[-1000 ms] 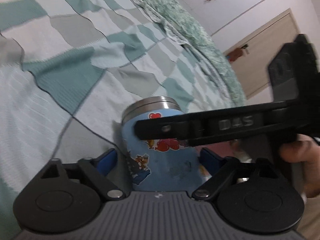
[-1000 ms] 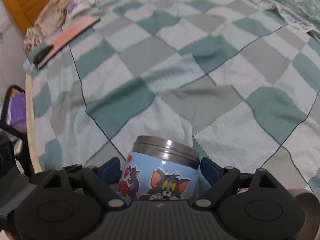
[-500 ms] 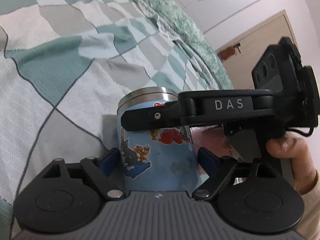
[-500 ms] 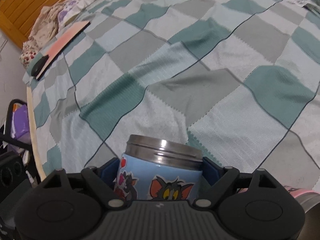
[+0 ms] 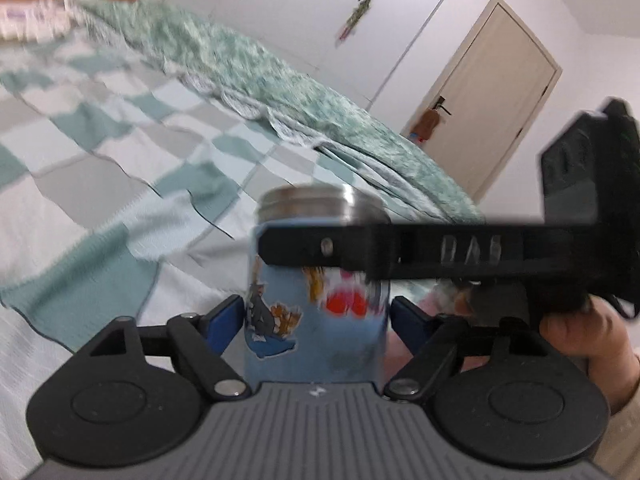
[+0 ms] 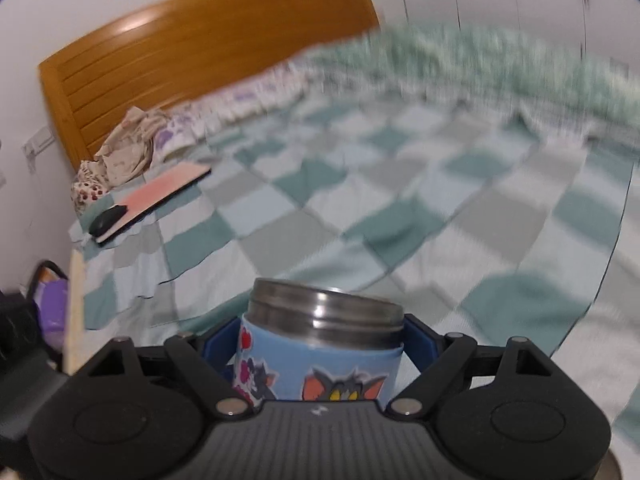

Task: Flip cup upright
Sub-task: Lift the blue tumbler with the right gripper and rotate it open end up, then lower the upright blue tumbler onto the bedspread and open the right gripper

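Blue cup (image 5: 316, 320) with cartoon cat-and-mouse stickers and a steel threaded rim (image 6: 324, 312), rim pointing up, roughly vertical in both wrist views. It sits between both pairs of fingers at once, above the bed; its base is hidden, so contact with the bed cannot be told.

Right gripper (image 6: 322, 344): blue fingers (image 6: 214, 340) pressed against both sides of the cup just under the steel rim, grasping it. From the left wrist view this gripper shows as a black bar (image 5: 400, 246) crossing the cup's upper body, with the person's hand (image 5: 588, 336) on its handle at the right edge.

Left gripper (image 5: 316, 320): blue fingers (image 5: 224, 320) on either side of the cup's lower body. Left one right at the cup wall, right one just beside it with a thin gap visible; cannot tell whether it is really gripping.

Around: checked teal, grey and white blanket (image 6: 400, 208) over the bed, crumpled green quilt (image 5: 280, 80) along the far edge, wooden headboard (image 6: 192, 72), pink flat board (image 6: 160, 192) with a dark object on it near the pillows, beige door (image 5: 492, 92) in a white wall. Background motion-blurred in both views.
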The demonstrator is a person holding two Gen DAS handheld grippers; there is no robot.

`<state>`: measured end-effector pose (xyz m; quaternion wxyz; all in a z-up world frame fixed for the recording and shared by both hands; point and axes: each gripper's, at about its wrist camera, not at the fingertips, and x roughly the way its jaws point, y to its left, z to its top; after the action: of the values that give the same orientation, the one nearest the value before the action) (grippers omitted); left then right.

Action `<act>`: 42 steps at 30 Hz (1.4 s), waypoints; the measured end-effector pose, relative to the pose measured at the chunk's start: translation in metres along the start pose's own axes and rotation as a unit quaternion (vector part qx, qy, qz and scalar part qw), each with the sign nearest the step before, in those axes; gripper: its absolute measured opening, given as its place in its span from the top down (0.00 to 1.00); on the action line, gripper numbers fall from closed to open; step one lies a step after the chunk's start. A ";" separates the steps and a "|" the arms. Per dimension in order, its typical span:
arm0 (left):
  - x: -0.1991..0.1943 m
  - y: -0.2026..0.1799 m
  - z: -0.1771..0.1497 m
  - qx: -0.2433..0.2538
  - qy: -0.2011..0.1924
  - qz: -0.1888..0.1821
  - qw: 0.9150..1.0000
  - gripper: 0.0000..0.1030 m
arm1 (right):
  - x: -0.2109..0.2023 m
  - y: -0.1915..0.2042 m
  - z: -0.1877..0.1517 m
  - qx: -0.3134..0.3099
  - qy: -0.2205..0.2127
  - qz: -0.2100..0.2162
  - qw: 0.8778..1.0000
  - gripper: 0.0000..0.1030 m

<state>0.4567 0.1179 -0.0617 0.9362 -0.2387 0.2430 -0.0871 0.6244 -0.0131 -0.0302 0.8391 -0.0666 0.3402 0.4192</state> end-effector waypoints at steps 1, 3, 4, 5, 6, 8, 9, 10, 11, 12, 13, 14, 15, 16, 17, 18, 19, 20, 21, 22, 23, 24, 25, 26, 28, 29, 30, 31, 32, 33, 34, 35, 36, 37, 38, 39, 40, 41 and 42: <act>0.000 0.000 -0.001 0.003 -0.007 0.002 1.000 0.23 | 0.000 0.002 -0.005 -0.017 -0.015 -0.010 1.000 0.18; 0.002 -0.001 -0.003 0.014 -0.005 0.003 1.000 0.23 | -0.001 0.004 -0.018 -0.043 -0.050 -0.020 0.998 0.18; 0.003 -0.003 -0.004 0.021 -0.007 0.004 1.000 0.23 | -0.003 0.002 -0.022 -0.045 -0.065 -0.016 0.997 0.18; 0.004 -0.004 -0.005 0.020 -0.005 0.002 1.000 0.23 | -0.005 -0.001 -0.024 -0.046 -0.076 -0.013 0.996 0.18; 0.005 -0.006 -0.006 0.023 0.000 0.000 1.000 0.23 | -0.007 -0.002 -0.027 -0.048 -0.086 -0.015 0.995 0.18; 0.005 -0.010 -0.010 0.039 0.000 0.003 0.999 0.23 | -0.012 0.000 -0.032 -0.079 -0.110 -0.025 0.990 0.18; 0.004 -0.010 -0.012 0.045 -0.003 0.005 0.999 0.23 | -0.013 0.002 -0.033 -0.094 -0.115 -0.029 0.989 0.18; 0.005 -0.012 -0.013 0.049 -0.002 0.006 0.999 0.23 | -0.013 0.002 -0.033 -0.103 -0.115 -0.027 0.988 0.18; 0.006 -0.013 -0.014 0.052 0.000 0.006 0.999 0.23 | -0.014 0.002 -0.035 -0.105 -0.115 -0.023 0.988 0.18; 0.005 -0.014 -0.015 0.054 0.000 0.008 0.998 0.23 | -0.015 0.001 -0.037 -0.102 -0.116 -0.021 0.988 0.19; 0.005 -0.016 -0.017 0.058 0.000 0.010 0.998 0.23 | -0.016 0.000 -0.039 -0.098 -0.117 -0.020 0.988 0.19; 0.003 -0.017 -0.019 0.061 0.001 0.011 0.998 0.23 | -0.018 0.000 -0.043 -0.096 -0.123 -0.023 0.987 0.19; 0.002 -0.018 -0.021 0.062 0.002 0.012 0.998 0.23 | -0.020 0.000 -0.046 -0.097 -0.129 -0.027 0.987 0.19; -0.001 -0.018 -0.023 0.061 0.003 0.012 0.998 0.22 | -0.024 0.002 -0.051 -0.098 -0.135 -0.031 0.986 0.19; -0.004 -0.018 -0.026 0.059 0.005 0.015 0.998 0.19 | -0.029 0.004 -0.056 -0.100 -0.144 -0.037 0.984 0.19; -0.007 -0.018 -0.029 0.055 0.010 0.017 0.998 0.18 | -0.032 0.006 -0.060 -0.104 -0.149 -0.041 0.983 0.19; -0.010 -0.016 -0.032 0.046 0.020 0.022 0.998 0.17 | -0.035 0.009 -0.064 -0.109 -0.153 -0.048 0.981 0.18; -0.015 -0.014 -0.036 0.036 0.034 0.027 0.998 0.17 | -0.038 0.013 -0.069 -0.117 -0.155 -0.060 0.979 0.19; -0.020 -0.011 -0.039 0.028 0.044 0.030 0.998 0.16 | -0.041 0.016 -0.074 -0.124 -0.156 -0.069 0.978 0.19; -0.025 -0.010 -0.043 0.024 0.051 0.034 0.998 0.14 | -0.043 0.019 -0.079 -0.129 -0.157 -0.074 0.976 0.18; -0.030 -0.008 -0.044 0.025 0.056 0.042 0.997 0.10 | -0.044 0.022 -0.084 -0.130 -0.155 -0.075 0.977 0.18; -0.034 -0.008 -0.046 0.029 0.056 0.051 0.997 0.09 | -0.043 0.023 -0.088 -0.132 -0.147 -0.073 0.978 0.18; -0.040 -0.007 -0.049 0.032 0.049 0.063 0.996 0.09 | -0.042 0.025 -0.092 -0.139 -0.151 -0.077 0.976 0.18; -0.045 -0.004 -0.050 0.032 0.045 0.072 0.996 0.07 | -0.043 0.027 -0.095 -0.142 -0.158 -0.080 0.974 0.18; -0.051 0.001 -0.050 0.023 0.044 0.088 0.995 0.07 | -0.045 0.027 -0.093 -0.132 -0.155 -0.082 0.976 0.18; -0.055 0.004 -0.050 0.014 0.042 0.097 0.994 0.07 | -0.045 0.027 -0.092 -0.128 -0.151 -0.083 0.977 0.18; -0.059 0.006 -0.050 0.006 0.038 0.099 0.994 0.07 | -0.045 0.027 -0.092 -0.127 -0.148 -0.083 0.977 0.18; -0.064 0.007 -0.048 0.001 0.034 0.100 0.994 0.07 | -0.046 0.027 -0.092 -0.127 -0.145 -0.085 0.978 0.18; -0.067 0.007 -0.048 -0.001 0.032 0.101 0.994 0.07 | -0.048 0.028 -0.092 -0.128 -0.140 -0.087 0.978 0.17; -0.070 0.007 -0.047 0.001 0.029 0.104 0.994 0.07 | -0.049 0.029 -0.092 -0.129 -0.134 -0.090 0.978 0.16; -0.072 0.004 -0.047 0.006 0.027 0.106 0.994 0.07 | -0.049 0.029 -0.092 -0.131 -0.130 -0.092 0.978 0.16; -0.074 0.001 -0.046 0.011 0.025 0.109 0.994 0.07 | -0.051 0.030 -0.093 -0.131 -0.129 -0.096 0.978 0.16; -0.075 -0.001 -0.046 0.014 0.024 0.112 0.993 0.07 | -0.051 0.030 -0.093 -0.130 -0.126 -0.098 0.978 0.16; -0.076 -0.003 -0.045 0.016 0.024 0.115 0.993 0.07 | -0.052 0.030 -0.093 -0.128 -0.121 -0.100 0.979 0.16; -0.077 -0.006 -0.045 0.019 0.023 0.115 0.993 0.07 | -0.052 0.029 -0.093 -0.126 -0.117 -0.101 0.980 0.16; -0.079 -0.009 -0.045 0.022 0.021 0.116 0.993 0.07 | -0.053 0.029 -0.093 -0.124 -0.117 -0.103 0.980 0.16; -0.082 -0.012 -0.045 0.024 0.016 0.117 0.993 0.07 | -0.054 0.029 -0.094 -0.124 -0.114 -0.104 0.980 0.15; -0.084 -0.014 -0.044 0.026 0.011 0.117 0.993 0.07 | -0.055 0.030 -0.094 -0.124 -0.112 -0.105 0.980 0.15; -0.087 -0.016 -0.043 0.025 0.007 0.118 0.993 0.07 | -0.056 0.030 -0.094 -0.124 -0.111 -0.106 0.980 0.15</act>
<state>0.3593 0.1112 -0.0511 0.9438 -0.1840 0.2740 0.0163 0.5301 -0.0680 -0.0610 0.8966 -0.1586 0.1814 0.3715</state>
